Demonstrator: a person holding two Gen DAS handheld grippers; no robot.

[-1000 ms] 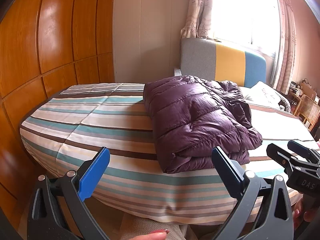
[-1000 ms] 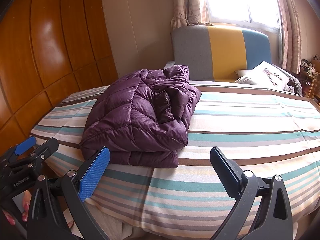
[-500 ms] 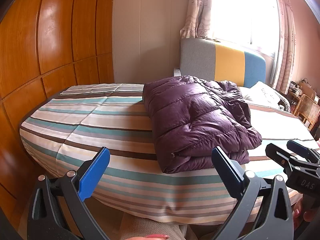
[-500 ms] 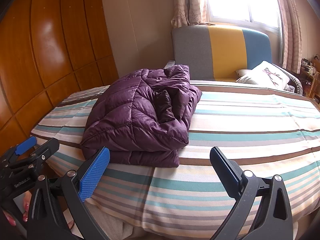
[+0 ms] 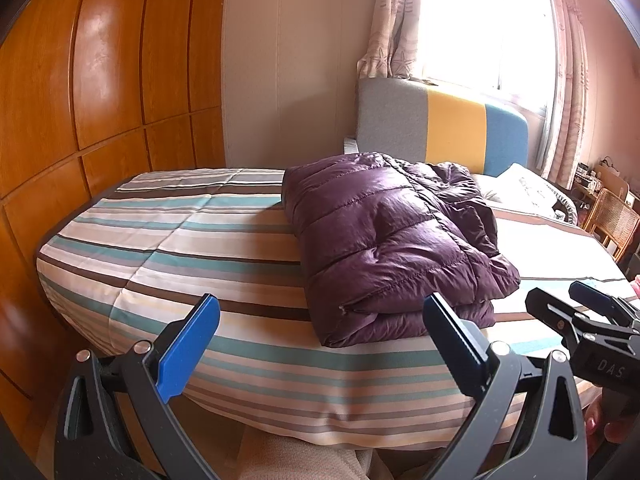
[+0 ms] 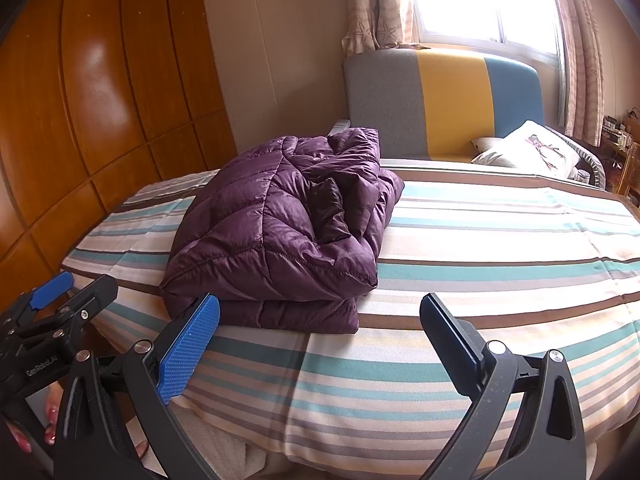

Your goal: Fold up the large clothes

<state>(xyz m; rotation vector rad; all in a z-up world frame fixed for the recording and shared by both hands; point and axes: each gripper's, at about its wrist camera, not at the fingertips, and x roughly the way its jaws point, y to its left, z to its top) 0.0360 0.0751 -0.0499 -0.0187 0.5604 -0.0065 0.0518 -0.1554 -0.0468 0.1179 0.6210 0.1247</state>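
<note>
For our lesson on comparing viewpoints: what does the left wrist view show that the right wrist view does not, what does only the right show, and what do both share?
Only the left wrist view shows the wicker chair by the bed and the right gripper from the side, open. Only the right wrist view shows the pillow's printed top clearly, the jacket's dark inner folds and the left gripper from the side. Both show the folded purple puffer jacket lying on the striped bed cover, the grey, yellow and blue headboard and the wooden wardrobe.
</note>
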